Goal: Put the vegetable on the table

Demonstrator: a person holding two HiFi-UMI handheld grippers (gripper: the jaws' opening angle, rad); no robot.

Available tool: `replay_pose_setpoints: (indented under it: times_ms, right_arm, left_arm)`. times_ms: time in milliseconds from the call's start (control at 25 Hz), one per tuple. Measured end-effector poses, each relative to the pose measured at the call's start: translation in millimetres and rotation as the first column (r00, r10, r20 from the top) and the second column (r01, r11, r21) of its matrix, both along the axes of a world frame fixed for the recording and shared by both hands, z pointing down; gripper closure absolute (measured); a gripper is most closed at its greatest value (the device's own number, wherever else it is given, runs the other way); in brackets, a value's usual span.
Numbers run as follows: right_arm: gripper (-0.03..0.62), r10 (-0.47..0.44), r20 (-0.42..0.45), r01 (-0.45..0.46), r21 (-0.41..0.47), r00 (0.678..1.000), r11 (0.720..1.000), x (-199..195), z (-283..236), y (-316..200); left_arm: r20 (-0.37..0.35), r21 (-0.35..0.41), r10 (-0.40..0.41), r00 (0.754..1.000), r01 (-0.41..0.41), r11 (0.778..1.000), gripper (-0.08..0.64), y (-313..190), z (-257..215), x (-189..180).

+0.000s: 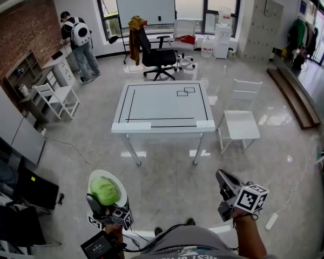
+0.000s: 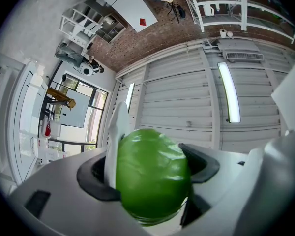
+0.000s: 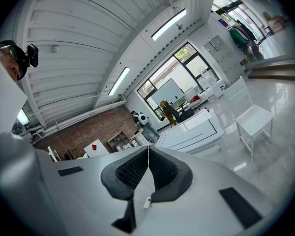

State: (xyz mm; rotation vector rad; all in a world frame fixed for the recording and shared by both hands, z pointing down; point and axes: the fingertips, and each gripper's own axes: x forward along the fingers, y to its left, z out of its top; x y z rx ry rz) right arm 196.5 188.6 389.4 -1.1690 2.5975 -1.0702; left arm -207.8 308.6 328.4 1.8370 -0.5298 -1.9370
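Clamping a green vegetable point(image 2: 152, 173), the left gripper point(image 1: 106, 194) hangs well short of the white counter point(image 1: 167, 104); the right gripper point(image 3: 148, 168) is closed, empty.

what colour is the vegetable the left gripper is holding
The vegetable is bright green, shown best in the left gripper view.

Glossy vegetable point(image 2: 152, 176), shiny smooth floor point(image 1: 167, 182)

No legible text, print on the person's shirt point(image 1: 205, 244) cut off
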Motion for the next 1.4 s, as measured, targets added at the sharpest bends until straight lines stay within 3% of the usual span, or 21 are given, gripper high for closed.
replay_pose_setpoints:
  times_ms: [400, 1120, 1400]
  right_arm:
    - [0.584, 0.001, -0.007, -0.002, -0.015, 1.0, 1.0, 8.2, 12.4, -4.3]
    - [0.584, -0.02, -0.022, 0.017, -0.143, 1.0, 0.99, -2.3, 61.7, -15.8]
    - [0.584, -0.019, -0.009, 0.018, -0.175, 1.0, 0.984, -7.4, 70.6, -27.2]
  left_arm:
    - [-0.001, -0.036, 0.009, 1.0, -0.009, 0.999, 0.19, -11.3, 13.0, 7.5]
    - [-0.002, -0.169, 0.018, 1.0, -0.018, 0.986, 0.19, -39.3, 51.1, 13.6]
    - [0.0, -0.182, 0.023, 1.0, -0.023, 0.983, 0.19, -52.7, 54.4, 13.5]
